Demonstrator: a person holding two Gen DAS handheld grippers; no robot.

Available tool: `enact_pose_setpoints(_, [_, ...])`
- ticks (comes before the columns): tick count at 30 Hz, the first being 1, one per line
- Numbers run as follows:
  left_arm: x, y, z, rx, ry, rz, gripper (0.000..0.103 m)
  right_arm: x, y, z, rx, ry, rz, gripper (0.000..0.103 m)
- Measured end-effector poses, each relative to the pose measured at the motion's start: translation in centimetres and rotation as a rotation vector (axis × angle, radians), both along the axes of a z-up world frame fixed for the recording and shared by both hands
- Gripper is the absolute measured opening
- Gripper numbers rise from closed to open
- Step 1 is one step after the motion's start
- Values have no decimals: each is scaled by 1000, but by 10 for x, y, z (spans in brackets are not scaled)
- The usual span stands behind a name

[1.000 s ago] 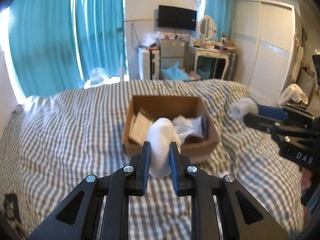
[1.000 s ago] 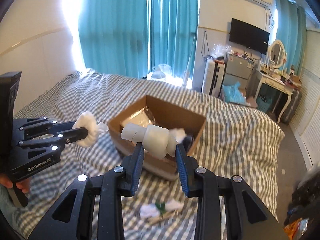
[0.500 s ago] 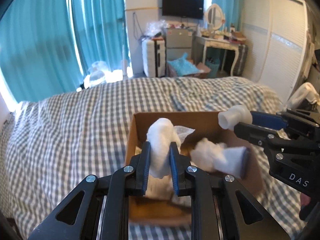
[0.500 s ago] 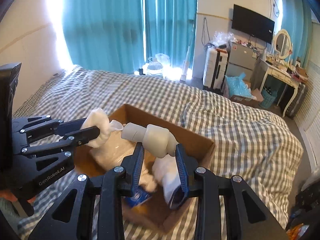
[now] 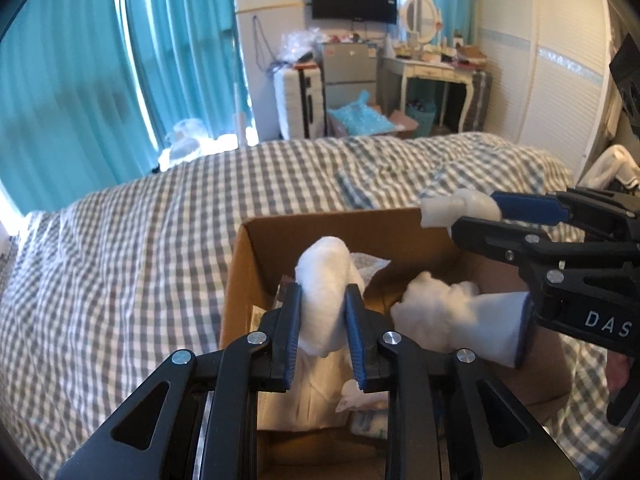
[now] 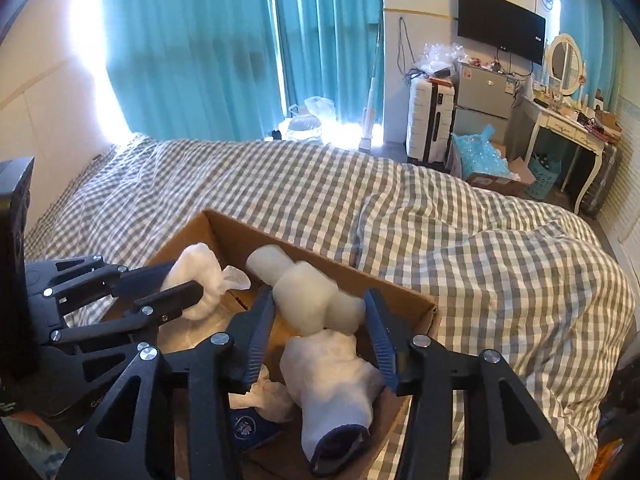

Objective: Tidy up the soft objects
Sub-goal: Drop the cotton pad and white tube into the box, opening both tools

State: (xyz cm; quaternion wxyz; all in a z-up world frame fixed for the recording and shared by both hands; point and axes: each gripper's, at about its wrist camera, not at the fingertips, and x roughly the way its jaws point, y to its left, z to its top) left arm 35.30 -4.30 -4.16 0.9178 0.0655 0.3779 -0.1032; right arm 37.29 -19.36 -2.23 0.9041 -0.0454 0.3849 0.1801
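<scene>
The left tongs (image 5: 322, 330) were pinching a white rolled sock (image 5: 326, 300), the soft bundle squeezed between their blue pads and standing up out of the grip above the open cardboard box (image 5: 236, 280). In the right wrist view the same left tongs (image 6: 176, 286) reached in from the left side over the near corner of the box (image 6: 420, 312), the white rolled sock (image 6: 196, 276) bulging past their tips.

The right tongs (image 6: 320, 326) stood wider, with a cream-coloured roll (image 6: 304, 296) between their blue pads; its fat end touched the left pad, while a gap showed beside the right pad, so I cannot tell whether the roll was gripped. Seen from the left wrist camera, the right tongs (image 5: 476, 220) came in from the right, and the cream-coloured roll (image 5: 460, 208) poked out past their tips over the far right rim of the box.

Inside the box lay a white sock with a dark blue cuff (image 6: 332, 392), its cuff end towards the camera, with crumpled white pieces (image 6: 264, 398) beside it. The box sat on a bed covered with a grey-and-white checked quilt (image 6: 480, 240). Teal curtains (image 6: 200, 40) hung behind the bed.
</scene>
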Motion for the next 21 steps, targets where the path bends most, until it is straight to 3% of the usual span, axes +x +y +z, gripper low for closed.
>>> enact_pose_setpoints(1, [-2,0,3,-1,-7,-1,26,-3,0,4,2,-11,-3,47])
enact_pose_setpoints(3, [-7,-2,9,4,-15,-3,42,-9,-2,15,15,-27,-11,47])
enact_pose_setpoints(4, [-11,-3,13,10,-20,-5,47,-13,-3,21,18,-36,-16,52])
enact_pose_setpoints(6, [-22,-4,26,29,-49,-1,74,-24,-6,37,22,-70,-28,68])
enact_pose_setpoints(10, [-50,-1,56,56,-150,45,78,-54,-10,75,11,-121,-37,77])
enact_pose_setpoints(15, [-85,8,98,41,-179,84,78,-101,-18,125,-10,-196,-64,94])
enact_pose_setpoints(19, [-122,17,129,41,-225,97,80,-149,-28,162,8,-233,-56,103])
enact_pose_setpoints(21, [-144,20,142,39,-250,95,93,-172,-32,177,10,-247,-49,103])
